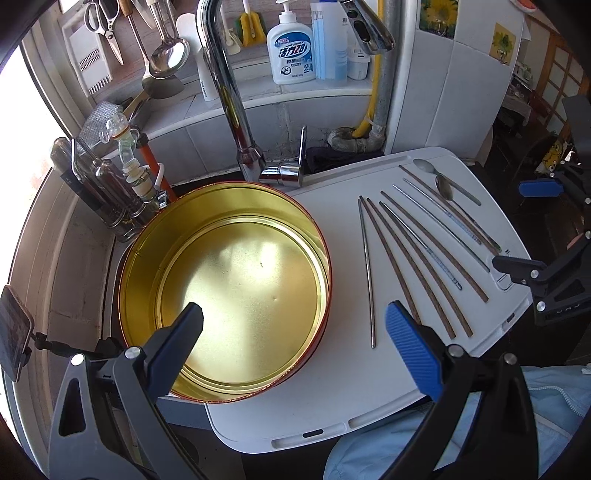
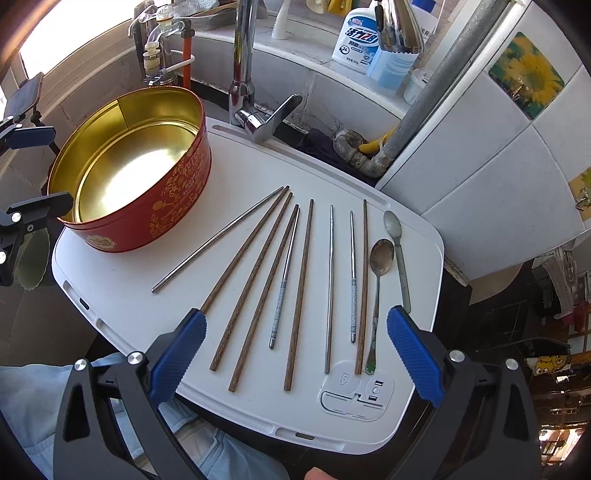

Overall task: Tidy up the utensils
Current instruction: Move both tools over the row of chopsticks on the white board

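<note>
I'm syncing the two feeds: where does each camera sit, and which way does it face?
Left wrist: on the left gripper, looking down into the tin; its open fingers and the person's blue clothing show.
Right wrist: on the right gripper, above the board's near edge, facing chopsticks and spoons; open fingers, clothing show.
Shared: tin, board, chopsticks, spoons, faucet.

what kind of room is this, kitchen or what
Most likely a home kitchen, at the sink: a chrome tap rises behind the white board, a dish soap bottle stands on the ledge, and a ladle and scissors hang nearby.
</note>
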A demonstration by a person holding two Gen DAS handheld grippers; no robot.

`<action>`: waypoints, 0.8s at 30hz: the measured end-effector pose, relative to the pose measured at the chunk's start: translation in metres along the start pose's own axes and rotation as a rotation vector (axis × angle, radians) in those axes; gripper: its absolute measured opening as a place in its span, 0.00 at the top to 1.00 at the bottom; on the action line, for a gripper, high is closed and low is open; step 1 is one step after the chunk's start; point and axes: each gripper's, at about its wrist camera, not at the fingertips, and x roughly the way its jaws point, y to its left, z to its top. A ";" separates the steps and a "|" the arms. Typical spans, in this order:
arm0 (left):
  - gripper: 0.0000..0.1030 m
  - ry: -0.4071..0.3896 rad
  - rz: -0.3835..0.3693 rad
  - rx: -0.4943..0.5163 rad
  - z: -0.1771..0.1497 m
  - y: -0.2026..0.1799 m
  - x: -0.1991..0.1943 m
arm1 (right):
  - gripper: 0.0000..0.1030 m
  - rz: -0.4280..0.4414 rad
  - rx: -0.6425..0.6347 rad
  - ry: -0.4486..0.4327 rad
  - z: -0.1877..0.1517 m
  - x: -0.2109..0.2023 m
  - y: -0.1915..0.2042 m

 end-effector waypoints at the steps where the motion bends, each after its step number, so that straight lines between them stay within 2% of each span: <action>1: 0.06 -0.011 -0.016 0.010 0.000 -0.001 -0.001 | 0.04 0.008 0.020 0.001 0.000 0.001 -0.003; 2: 0.06 -0.012 -0.047 0.015 0.000 -0.002 -0.001 | 0.04 0.015 0.042 0.003 -0.001 0.003 -0.005; 3: 0.06 -0.025 -0.041 0.040 0.000 -0.004 0.000 | 0.04 0.023 0.065 0.005 -0.002 0.006 -0.008; 5: 0.06 -0.096 -0.082 0.079 0.001 -0.011 -0.003 | 0.04 0.037 0.112 0.013 -0.005 0.012 -0.014; 8: 0.06 -0.134 -0.102 0.145 0.004 -0.024 -0.001 | 0.04 0.050 0.175 0.021 -0.008 0.022 -0.023; 12: 0.06 -0.096 -0.181 0.132 0.014 -0.037 0.009 | 0.04 0.065 0.200 0.016 -0.014 0.030 -0.038; 21: 0.06 -0.098 -0.224 0.110 0.033 -0.064 0.038 | 0.05 0.121 0.181 -0.050 -0.018 0.052 -0.074; 22: 0.06 -0.094 -0.231 0.103 0.036 -0.066 0.043 | 0.08 0.139 0.178 -0.052 -0.018 0.056 -0.076; 24: 0.06 -0.090 -0.240 0.090 0.043 -0.069 0.052 | 0.23 0.175 0.175 -0.039 -0.018 0.068 -0.076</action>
